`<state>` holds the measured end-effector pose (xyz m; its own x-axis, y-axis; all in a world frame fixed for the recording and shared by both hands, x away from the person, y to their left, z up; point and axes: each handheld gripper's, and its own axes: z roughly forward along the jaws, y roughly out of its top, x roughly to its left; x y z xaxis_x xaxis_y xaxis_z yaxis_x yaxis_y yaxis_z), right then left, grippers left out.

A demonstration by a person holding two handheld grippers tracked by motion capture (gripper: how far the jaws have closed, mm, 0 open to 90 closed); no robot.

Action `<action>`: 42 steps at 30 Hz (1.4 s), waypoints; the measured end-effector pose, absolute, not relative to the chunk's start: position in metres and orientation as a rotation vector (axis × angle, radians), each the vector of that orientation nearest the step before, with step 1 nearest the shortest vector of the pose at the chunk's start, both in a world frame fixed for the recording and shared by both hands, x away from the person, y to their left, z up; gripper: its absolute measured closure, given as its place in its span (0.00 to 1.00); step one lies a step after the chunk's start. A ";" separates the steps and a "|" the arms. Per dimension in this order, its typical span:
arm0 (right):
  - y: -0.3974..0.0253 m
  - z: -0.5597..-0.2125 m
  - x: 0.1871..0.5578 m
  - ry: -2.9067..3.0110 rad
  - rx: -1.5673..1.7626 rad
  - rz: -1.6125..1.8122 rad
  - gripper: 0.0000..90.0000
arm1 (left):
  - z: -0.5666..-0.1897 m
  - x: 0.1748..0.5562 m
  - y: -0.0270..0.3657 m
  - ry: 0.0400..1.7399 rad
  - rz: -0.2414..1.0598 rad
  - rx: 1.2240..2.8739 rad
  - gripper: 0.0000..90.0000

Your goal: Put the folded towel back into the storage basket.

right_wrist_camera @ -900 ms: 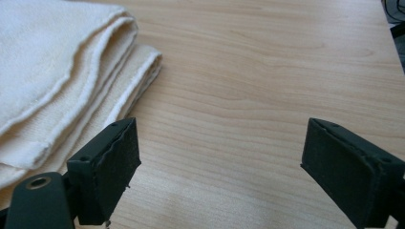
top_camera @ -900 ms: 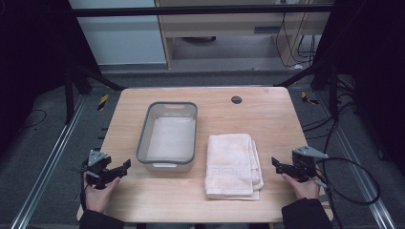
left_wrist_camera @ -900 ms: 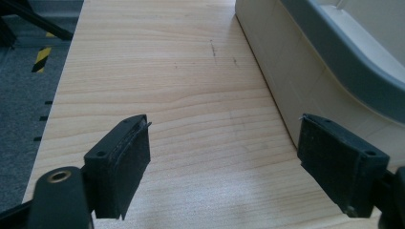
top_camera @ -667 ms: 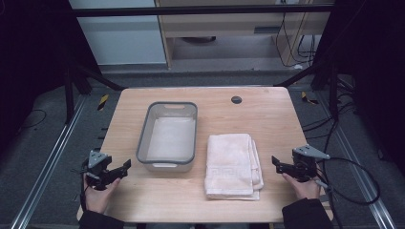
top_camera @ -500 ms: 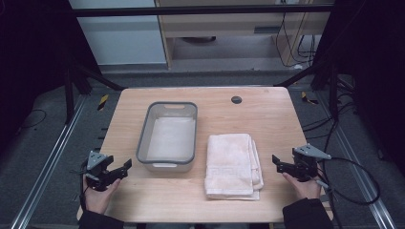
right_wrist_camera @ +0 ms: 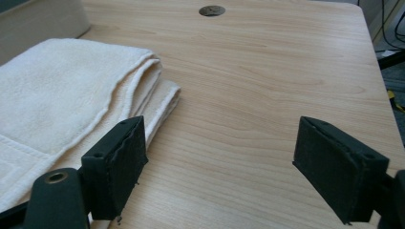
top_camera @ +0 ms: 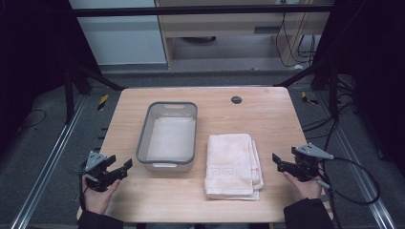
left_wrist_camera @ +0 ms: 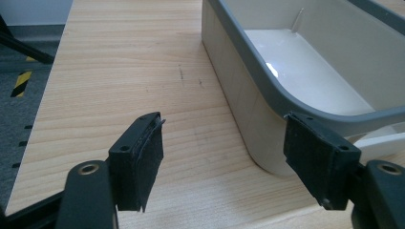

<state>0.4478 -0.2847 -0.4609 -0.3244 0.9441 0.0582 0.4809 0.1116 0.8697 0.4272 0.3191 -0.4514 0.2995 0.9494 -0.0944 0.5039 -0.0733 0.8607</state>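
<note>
Cream folded towel (top_camera: 232, 164) lies flat beside the grey-rimmed tub (top_camera: 167, 136), and we log almost no change since earlier frames: left gripper (top_camera: 125, 166) and right gripper (top_camera: 275, 159), jaws spread, seemingly idle near the table's (top_camera: 258, 114) front corners, work apparently unstarted.

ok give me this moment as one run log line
left gripper: open, beside tub | right gripper: open, beside folded towel | tub: empty | contact: none

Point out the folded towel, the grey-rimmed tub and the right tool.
folded towel (top_camera: 232, 163), high view, middle of its top layer.
grey-rimmed tub (top_camera: 166, 164), high view, near rim.
right tool (top_camera: 278, 161), high view, between its tips.
</note>
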 end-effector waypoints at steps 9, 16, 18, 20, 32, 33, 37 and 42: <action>-0.281 -0.451 0.448 1.880 1.372 1.221 0.23 | -0.443 0.425 0.317 1.315 0.631 1.668 0.33; -0.282 -0.445 0.450 1.872 1.359 1.236 0.24 | -0.434 0.424 0.314 1.289 0.641 1.658 0.34; -0.281 -0.444 0.452 1.874 1.358 1.240 0.24 | -0.431 0.425 0.312 1.281 0.642 1.652 0.35; -0.281 -0.442 0.452 1.870 1.357 1.244 0.25 | -0.429 0.425 0.312 1.276 0.642 1.649 0.36; -0.276 -0.428 0.455 1.859 1.345 1.301 0.26 | -0.416 0.426 0.308 1.249 0.640 1.630 0.38; -0.275 -0.426 0.456 1.855 1.340 1.311 0.26 | -0.414 0.426 0.306 1.240 0.638 1.629 0.39; -0.273 -0.421 0.458 1.857 1.329 1.315 0.27 | -0.408 0.426 0.301 1.220 0.631 1.630 0.39; -0.271 -0.414 0.460 1.845 1.316 1.336 0.27 | -0.400 0.427 0.290 1.190 0.617 1.630 0.41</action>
